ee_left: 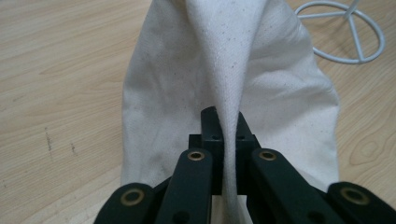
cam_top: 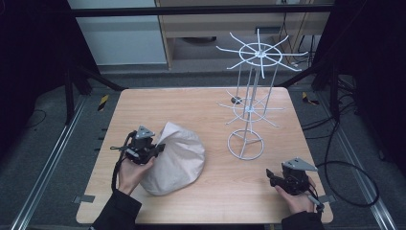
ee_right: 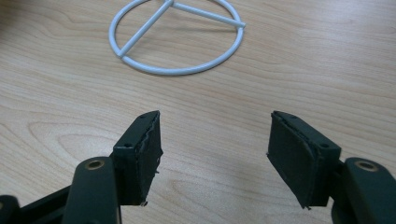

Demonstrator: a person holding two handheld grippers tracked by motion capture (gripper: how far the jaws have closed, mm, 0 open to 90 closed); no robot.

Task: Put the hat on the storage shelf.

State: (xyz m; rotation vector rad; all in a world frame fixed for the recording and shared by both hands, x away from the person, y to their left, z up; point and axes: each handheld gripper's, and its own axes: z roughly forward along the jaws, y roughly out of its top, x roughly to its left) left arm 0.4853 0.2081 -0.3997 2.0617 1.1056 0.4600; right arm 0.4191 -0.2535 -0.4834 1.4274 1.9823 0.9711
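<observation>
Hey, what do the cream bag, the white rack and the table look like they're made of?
Cream bag: woven cloth, likely cotton canvas; weave and soft folds show where the left gripper pinches it. White rack: thin rod, probably painted or coated metal wire, smooth with a slight sheen. Table: wood grain, maybe laminate, matte.

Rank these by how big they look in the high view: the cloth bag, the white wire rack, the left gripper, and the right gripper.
1. white wire rack, tallest and widest overall
2. cloth bag
3. left gripper and right gripper: they look about alike, so no ranking between them
</observation>
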